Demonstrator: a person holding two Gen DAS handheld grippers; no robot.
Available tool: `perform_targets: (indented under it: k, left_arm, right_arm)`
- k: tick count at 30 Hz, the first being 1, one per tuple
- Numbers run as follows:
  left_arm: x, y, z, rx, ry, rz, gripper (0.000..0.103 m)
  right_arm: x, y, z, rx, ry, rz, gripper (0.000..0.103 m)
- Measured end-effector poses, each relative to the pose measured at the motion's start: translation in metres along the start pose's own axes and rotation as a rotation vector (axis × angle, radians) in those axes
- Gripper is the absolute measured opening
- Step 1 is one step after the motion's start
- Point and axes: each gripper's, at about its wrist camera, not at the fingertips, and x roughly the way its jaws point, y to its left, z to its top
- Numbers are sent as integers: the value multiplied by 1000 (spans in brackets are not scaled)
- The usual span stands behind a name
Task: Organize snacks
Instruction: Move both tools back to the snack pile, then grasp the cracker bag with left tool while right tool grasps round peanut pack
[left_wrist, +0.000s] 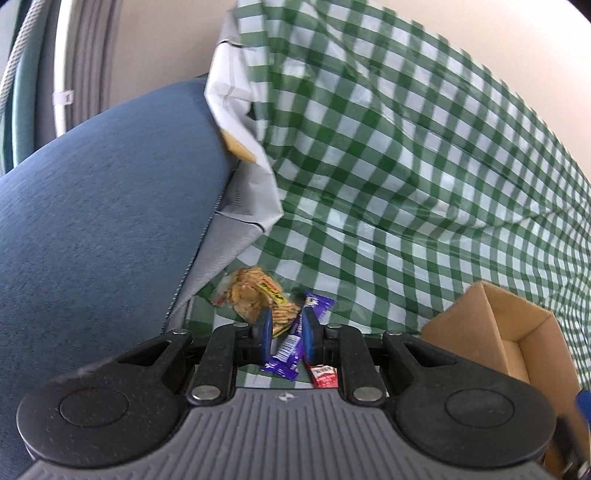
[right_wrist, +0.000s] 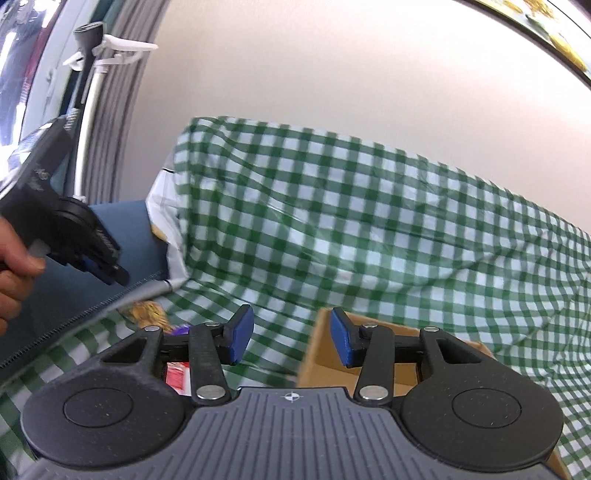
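Purple chocolate wrapper (left_wrist: 286, 350) sits pinched in the left claw (left_wrist: 286, 330), bound for the cardboard box (left_wrist: 517, 332) near the empty, parted right claw (right_wrist: 291, 339).

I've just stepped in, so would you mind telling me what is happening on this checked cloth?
A person is sorting snacks with a hand-held tool in each hand. The left tool is nearly shut around a purple wrapped bar, with a bag of peanuts just beyond it and a red packet beside it on the green checked cloth. The right tool is open and empty, hovering near the cardboard box. Whether the bar is lifted yet is unclear.
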Motion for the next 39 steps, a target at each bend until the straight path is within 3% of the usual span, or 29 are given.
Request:
perform_targets:
  k: [4,8,11,16,21,23,25,31,39]
  left_arm:
    - [3,10,2,-46,15,13,18]
    - [9,14,4,-65,30,24,18]
    - [16,16,5,-86,46,22,18]
    - [28,22,5,-153,80,-14,18]
    - [51,25,7,-207,124,-58,22]
    - [63,28,9,-235,134,-67,37]
    - [76,32,10,-269,145,-63,46]
    - [110,39,13,-332,178,-52,49]
    - [138,38,17,-316,189,-31,51]
  right_arm:
    - [10,31,-3,17,25,83,49]
    - [31,68,-20,-9,122,227,69]
    - [49,93,-36,-46,212,295,77]
    - [74,109,-51,-28,296,332,88]
    - [98,115,-60,24,362,352,89]
    - [104,115,-62,41,382,370,91]
    - [108,114,-63,59,386,384,93]
    - [117,119,-68,53,428,437,93]
    - [123,122,-76,28,469,468,91]
